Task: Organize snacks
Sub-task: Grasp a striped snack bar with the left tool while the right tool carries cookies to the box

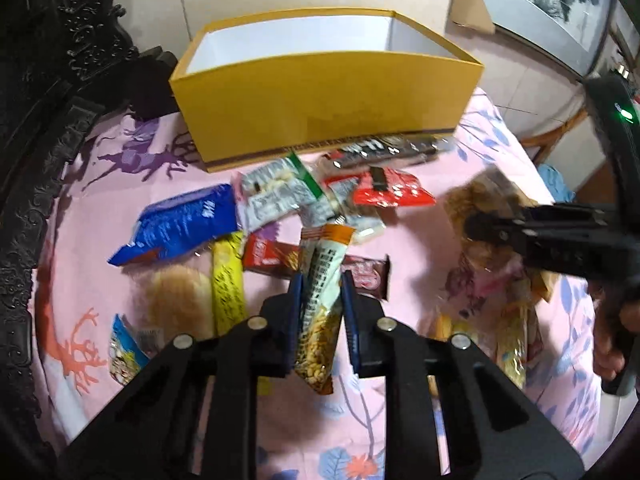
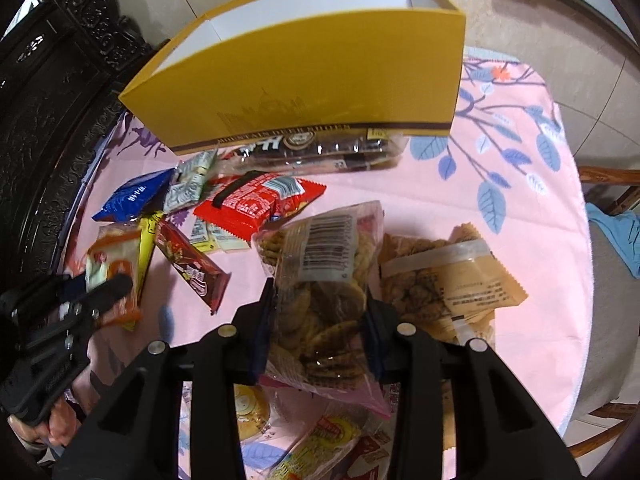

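Note:
My left gripper [image 1: 321, 280] is shut on a long orange-and-white peanut snack packet [image 1: 322, 304] and holds it above the pink tablecloth. My right gripper [image 2: 320, 300] is shut on a clear bag of brown cookies [image 2: 320, 280], lifted off the table. The open yellow box [image 1: 320, 100] stands at the back of the table; it also shows in the right wrist view [image 2: 304, 84], and its white inside looks empty. Loose snacks lie in front of it: a blue packet [image 1: 180, 224], a red packet [image 2: 260, 204], a yellow bar [image 1: 228, 280].
A dark biscuit tray [image 2: 320, 156] lies against the box's front. A tan cookie bag [image 2: 452, 280] lies right of my right gripper. Dark carved furniture [image 1: 48, 120] borders the table's left side. A wooden chair [image 2: 612, 192] stands at the right.

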### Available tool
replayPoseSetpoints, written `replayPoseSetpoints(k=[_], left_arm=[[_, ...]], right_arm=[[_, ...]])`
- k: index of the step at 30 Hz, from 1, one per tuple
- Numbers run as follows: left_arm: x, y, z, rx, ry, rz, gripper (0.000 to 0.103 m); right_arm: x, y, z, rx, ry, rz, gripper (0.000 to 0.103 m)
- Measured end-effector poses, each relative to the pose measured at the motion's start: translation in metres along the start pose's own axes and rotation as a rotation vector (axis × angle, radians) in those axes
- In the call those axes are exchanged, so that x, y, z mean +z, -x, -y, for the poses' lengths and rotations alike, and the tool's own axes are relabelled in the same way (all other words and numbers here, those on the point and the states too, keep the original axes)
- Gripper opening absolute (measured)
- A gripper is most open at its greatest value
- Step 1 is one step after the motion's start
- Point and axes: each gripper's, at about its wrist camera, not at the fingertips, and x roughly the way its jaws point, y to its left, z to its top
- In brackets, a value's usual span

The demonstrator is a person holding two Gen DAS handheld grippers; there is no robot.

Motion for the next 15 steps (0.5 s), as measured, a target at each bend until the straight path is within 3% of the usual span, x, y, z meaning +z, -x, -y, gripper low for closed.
replayPoseSetpoints(k=[8,15], left_arm=[[0.009,0.026,-0.021,-0.037,0.084,0.044,0.019],[0.035,0.050,-0.031,-0.050,0.095,0.105,0.019]], right_arm=[[0.002,0.028,-0.005,0.000,0.013,0.048,0.038],[0.017,0.052,-0.011,0.008,0.025,0.094,0.038]])
